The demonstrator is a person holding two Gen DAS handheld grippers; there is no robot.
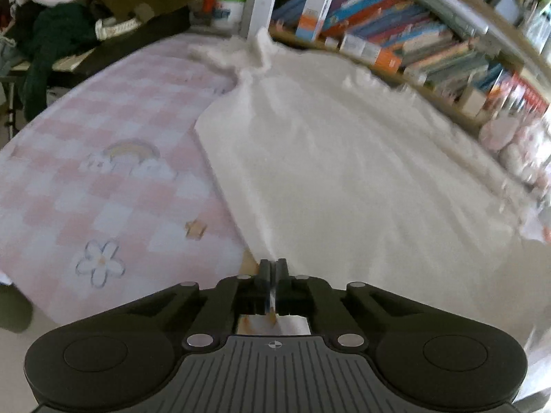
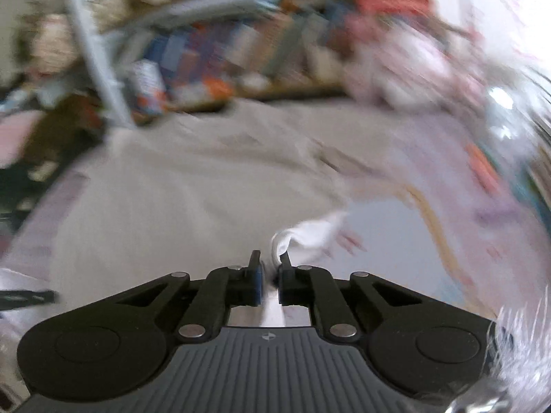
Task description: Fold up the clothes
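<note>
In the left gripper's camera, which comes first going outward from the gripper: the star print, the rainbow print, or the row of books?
1. Star print, just ahead and left of the left gripper, on the pink checked sheet.
2. Rainbow print, farther left, mid-sheet.
3. Row of books, at the back right, beyond the white garment.

**Soft daylight, heavy blur on my right**

My left view is evenly lit and fairly sharp at centre; the white garment [image 1: 344, 172] shows soft fold shadows, while the bookshelf [image 1: 430, 44] smears toward 2 o'clock. My right view is motion-blurred throughout, with white glare at 2 and 4 o'clock. Fisheye bending curves every edge, and only my dark housings stay crisp at 6 o'clock.
</note>
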